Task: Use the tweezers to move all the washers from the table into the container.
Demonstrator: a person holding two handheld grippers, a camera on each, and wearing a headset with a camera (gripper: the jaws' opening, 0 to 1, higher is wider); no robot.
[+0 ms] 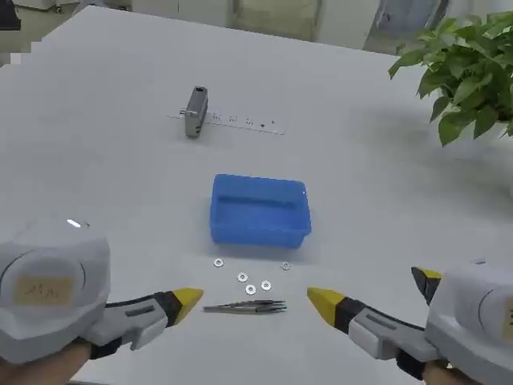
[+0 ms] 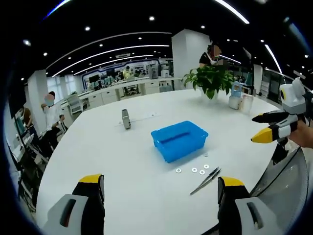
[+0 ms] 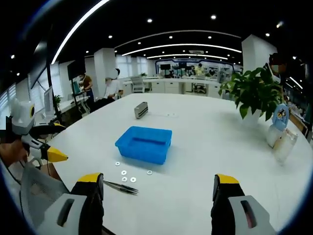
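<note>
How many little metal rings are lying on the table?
5 washers lie on the table, between the blue container and the tweezers: one at the left, three bunched in the middle, one at the right. None looks hidden.

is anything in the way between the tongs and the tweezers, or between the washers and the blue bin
Nothing visible. The tweezers lie on bare table between the open left tongs and right tongs, and only bare table separates the washers from the blue bin.
</note>
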